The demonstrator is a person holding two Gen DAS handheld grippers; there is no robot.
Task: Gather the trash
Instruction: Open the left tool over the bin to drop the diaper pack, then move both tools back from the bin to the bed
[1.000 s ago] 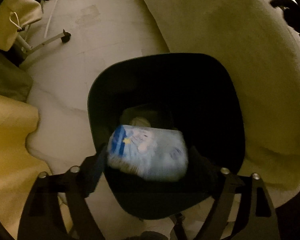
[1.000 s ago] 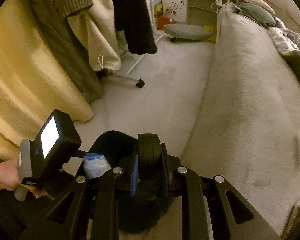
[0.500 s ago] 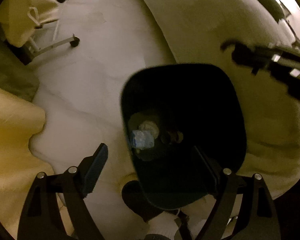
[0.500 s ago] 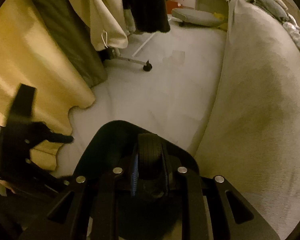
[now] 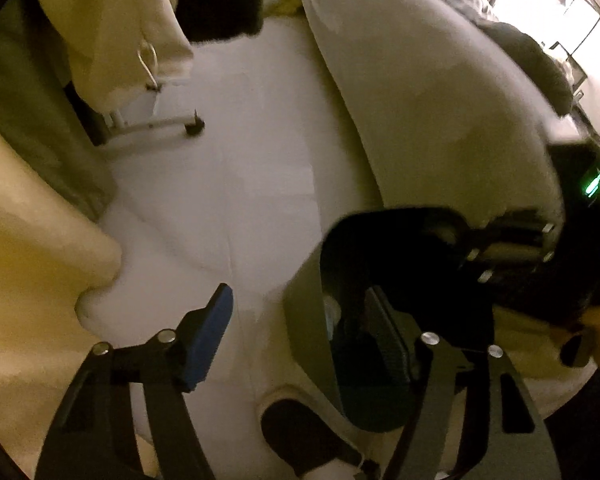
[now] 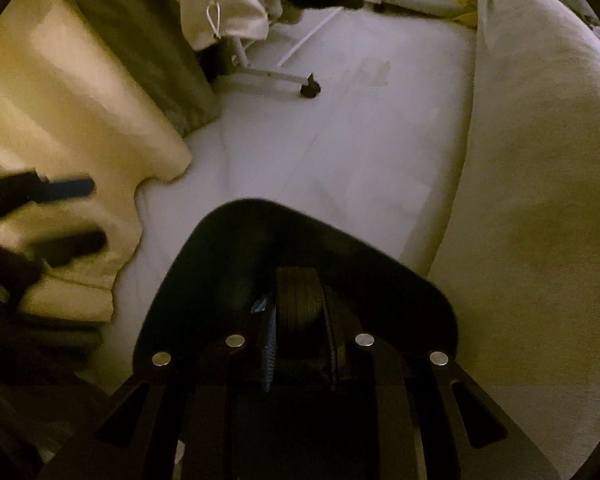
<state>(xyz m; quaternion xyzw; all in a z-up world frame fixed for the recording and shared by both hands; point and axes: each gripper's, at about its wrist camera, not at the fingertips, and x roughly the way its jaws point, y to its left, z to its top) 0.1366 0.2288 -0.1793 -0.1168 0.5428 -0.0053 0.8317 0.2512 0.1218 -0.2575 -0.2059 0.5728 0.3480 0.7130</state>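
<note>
A black trash bin (image 5: 372,320) stands on the pale floor beside a bed. In the left wrist view my left gripper (image 5: 300,332) is open and empty, its right finger over the bin's rim. A pale blue packet (image 5: 331,314) lies inside the bin, barely visible. In the right wrist view my right gripper (image 6: 300,316) is shut on the bin's black handle (image 6: 298,304), with the bin's rim (image 6: 260,216) curving in front of it. A blue scrap (image 6: 260,305) shows inside the bin.
A beige bed (image 6: 540,160) fills the right side. Yellow curtains (image 6: 60,120) hang at left. A clothes rack's wheeled leg (image 6: 310,87) stands on the floor behind, with garments (image 6: 220,0) hanging above. A dark slipper (image 5: 300,428) is by the bin.
My left gripper let go of the blue packet, which dropped into the bin, then swung left and away. My right gripper stayed shut on the bin's handle.
</note>
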